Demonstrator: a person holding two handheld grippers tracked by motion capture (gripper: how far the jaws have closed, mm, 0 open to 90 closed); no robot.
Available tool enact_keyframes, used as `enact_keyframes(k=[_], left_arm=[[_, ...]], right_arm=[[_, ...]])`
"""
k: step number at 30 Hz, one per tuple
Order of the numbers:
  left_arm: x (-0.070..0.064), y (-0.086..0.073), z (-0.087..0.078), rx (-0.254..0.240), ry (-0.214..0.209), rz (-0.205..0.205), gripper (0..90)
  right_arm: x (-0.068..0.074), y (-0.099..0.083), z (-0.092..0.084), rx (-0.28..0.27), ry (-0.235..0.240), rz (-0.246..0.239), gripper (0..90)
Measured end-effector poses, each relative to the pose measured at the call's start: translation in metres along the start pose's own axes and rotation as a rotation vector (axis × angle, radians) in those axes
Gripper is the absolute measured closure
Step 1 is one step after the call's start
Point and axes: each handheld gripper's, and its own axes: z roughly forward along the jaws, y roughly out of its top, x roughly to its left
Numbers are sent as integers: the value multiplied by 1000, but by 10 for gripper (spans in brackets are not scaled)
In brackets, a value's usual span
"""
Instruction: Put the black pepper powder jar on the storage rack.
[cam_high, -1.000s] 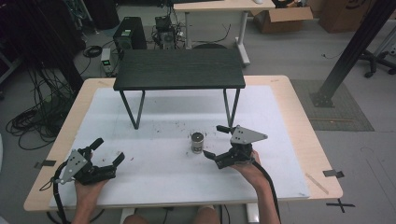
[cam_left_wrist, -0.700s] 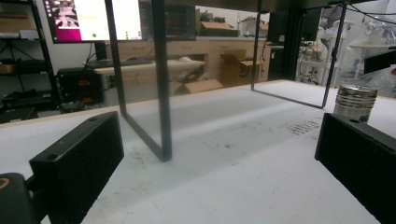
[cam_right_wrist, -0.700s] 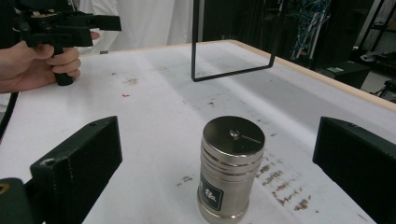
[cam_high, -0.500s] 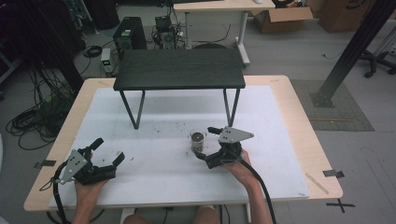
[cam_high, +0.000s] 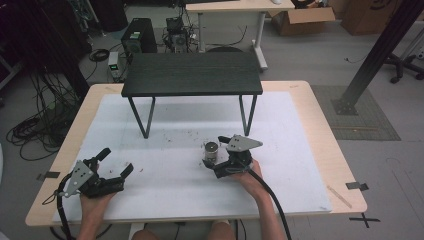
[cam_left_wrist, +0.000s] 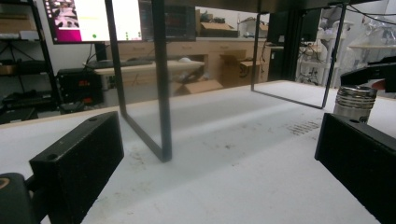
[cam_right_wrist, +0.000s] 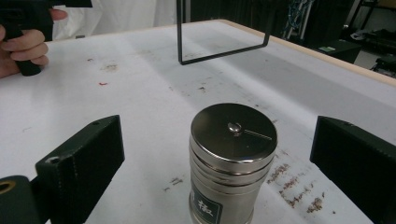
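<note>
White sheeting covers your table (cam_high: 165, 200), with a black stand (cam_high: 192, 75) at its far half and cables and boxes on the floor beyond. From the high view, your right gripper (cam_high: 216, 159) sits just beside a small steel canister (cam_high: 211, 151) standing upright near the middle of the sheet, and your left gripper (cam_high: 117, 165) rests well apart at the near left corner, jaws spread and holding nothing.

Through the left gripper view, both jaws stand wide over bare sheet; the canister (cam_left_wrist: 355, 102) is far off to the right, past the stand's legs (cam_left_wrist: 161, 79).

Through the right gripper view, the canister (cam_right_wrist: 232, 158) stands upright between your wide-open jaws, lid up, touching neither one. Your other hand (cam_right_wrist: 23, 44) shows far back.

So the approach looks done and the grasp is not yet made. What's left, I judge: close on the canister, lift it, and carry it wherever it belongs.
</note>
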Motion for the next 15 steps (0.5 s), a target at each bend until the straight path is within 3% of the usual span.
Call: enact_keyframes(k=[15], left_arm=[[0, 0, 0, 0, 1, 0, 16]], right_arm=[[-4, -4, 8, 41, -3, 10, 174]])
